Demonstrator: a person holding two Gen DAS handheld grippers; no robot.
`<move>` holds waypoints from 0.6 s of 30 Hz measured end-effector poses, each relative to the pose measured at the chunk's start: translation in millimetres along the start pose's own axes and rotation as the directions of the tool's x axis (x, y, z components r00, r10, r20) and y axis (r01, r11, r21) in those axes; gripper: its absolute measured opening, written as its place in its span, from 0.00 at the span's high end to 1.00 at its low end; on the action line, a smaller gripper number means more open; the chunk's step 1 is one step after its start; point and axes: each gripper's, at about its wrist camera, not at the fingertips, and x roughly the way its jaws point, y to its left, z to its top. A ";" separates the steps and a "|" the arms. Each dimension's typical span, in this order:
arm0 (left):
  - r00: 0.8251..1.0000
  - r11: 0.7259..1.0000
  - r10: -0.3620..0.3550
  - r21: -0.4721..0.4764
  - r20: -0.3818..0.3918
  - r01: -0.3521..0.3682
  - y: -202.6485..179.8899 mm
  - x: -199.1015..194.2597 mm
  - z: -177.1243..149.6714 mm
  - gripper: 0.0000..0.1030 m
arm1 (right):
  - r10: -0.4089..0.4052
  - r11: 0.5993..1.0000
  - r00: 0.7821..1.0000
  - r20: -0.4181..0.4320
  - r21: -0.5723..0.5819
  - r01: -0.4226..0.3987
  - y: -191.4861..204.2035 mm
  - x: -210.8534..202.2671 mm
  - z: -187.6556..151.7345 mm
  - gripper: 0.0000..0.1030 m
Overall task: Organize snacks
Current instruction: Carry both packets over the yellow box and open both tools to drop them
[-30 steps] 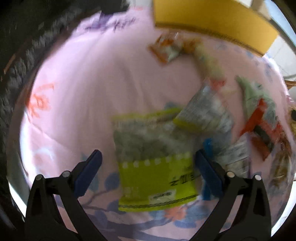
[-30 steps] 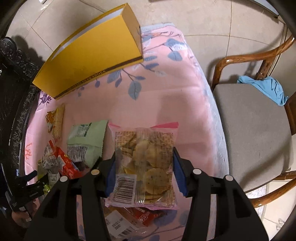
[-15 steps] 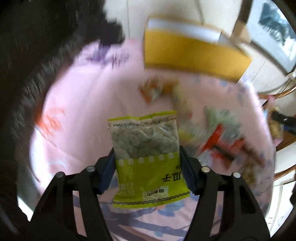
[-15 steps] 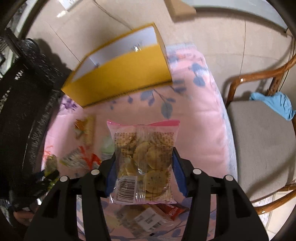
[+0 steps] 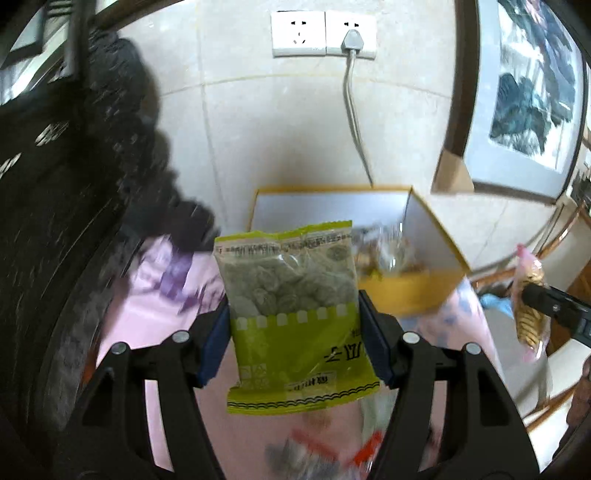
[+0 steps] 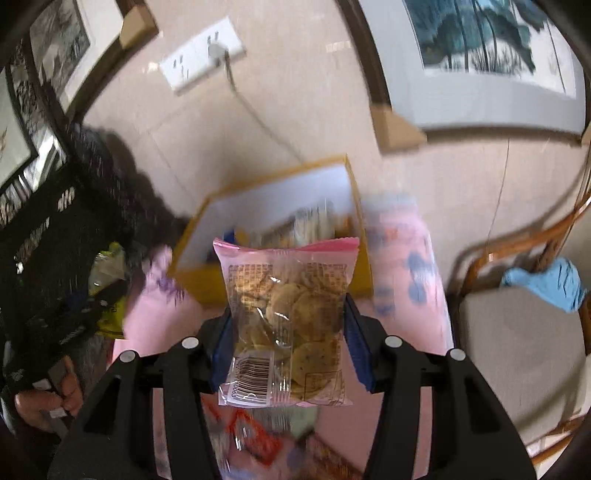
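Through my left wrist camera, my left gripper (image 5: 293, 332) is clamped on a green snack packet (image 5: 295, 314); its jaws have just been closing and their blue pads now press the packet's two side edges, about half spread. The packet hangs upright in the air above the pink flowered cloth (image 5: 147, 314). Behind it stands the open yellow box (image 5: 413, 291) with blurred snacks inside, against a tiled wall with a socket (image 5: 323, 33). Far right, my right gripper (image 5: 532, 299) carries its own packet.

Through my right wrist camera, my right gripper (image 6: 288, 332) grips a clear pink-edged cracker packet (image 6: 288, 321) by both sides, jaws partly spread, held above the cloth (image 6: 406, 295) just before the box (image 6: 207, 284). More snacks (image 6: 251, 435) lie blurred below. A wooden chair (image 6: 517, 332) stands at right.
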 end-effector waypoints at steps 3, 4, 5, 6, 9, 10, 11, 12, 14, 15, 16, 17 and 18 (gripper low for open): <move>1.000 1.000 -0.009 -0.022 0.005 0.009 -2.9 30.5 29.0 0.37 | -0.002 1.000 0.998 0.062 -0.010 0.002 1.4 16.9 38.7 0.48; 1.000 1.000 -0.011 -0.020 0.007 0.011 -5.5 44.9 39.8 0.37 | -0.006 1.000 0.997 0.072 -0.018 0.008 0.2 25.2 47.4 0.48; 1.000 1.000 -0.015 -0.014 0.006 0.015 -6.5 57.3 46.4 0.37 | -0.013 0.999 0.997 0.077 -0.031 0.015 0.6 35.5 57.5 0.48; 1.000 1.000 0.000 -0.013 -0.016 -0.001 -8.0 74.8 54.8 0.37 | -0.021 0.999 0.997 0.071 -0.035 0.024 0.2 43.7 64.0 0.48; 0.999 1.000 -0.004 -0.012 -0.046 0.004 -7.7 103.7 63.9 0.37 | -0.043 0.997 0.998 0.047 -0.062 0.046 4.7 78.3 85.1 0.49; 0.999 1.000 0.003 -0.001 -0.050 -0.003 -9.0 113.0 65.6 0.37 | -0.055 0.995 0.998 0.039 -0.076 0.058 6.4 89.3 90.3 0.49; 0.998 1.000 0.013 0.013 -0.054 -0.012 -10.1 120.4 66.6 0.37 | -0.062 0.995 0.998 0.029 -0.082 0.064 6.5 99.7 93.7 0.49; 0.998 1.000 0.016 0.022 -0.059 -0.015 -10.6 124.1 65.7 0.37 | -0.062 0.994 0.998 0.018 -0.084 0.064 6.4 106.1 93.9 0.50; 0.998 0.999 0.014 0.034 -0.066 -0.012 -11.1 134.5 64.3 0.37 | -0.072 0.994 0.997 -0.018 -0.082 0.070 6.3 119.7 94.6 0.50; 0.997 0.999 0.021 0.033 -0.070 -0.019 -10.8 137.8 64.0 0.37 | -0.073 0.995 0.997 -0.025 -0.077 0.071 6.0 123.4 94.2 0.50; 0.998 1.000 0.016 0.026 -0.068 -0.014 -10.6 140.5 63.8 0.37 | -0.068 0.995 0.997 -0.030 -0.078 0.065 4.8 128.6 94.0 0.50; 0.998 1.000 0.005 0.016 -0.064 -0.004 -10.1 142.1 64.7 0.35 | -0.066 0.994 0.997 -0.032 -0.086 0.063 5.1 132.5 94.2 0.49; 0.998 1.000 -0.018 0.005 -0.055 0.019 -10.1 145.0 66.3 0.19 | -0.064 0.993 0.997 -0.033 -0.097 0.061 6.3 135.6 94.8 0.47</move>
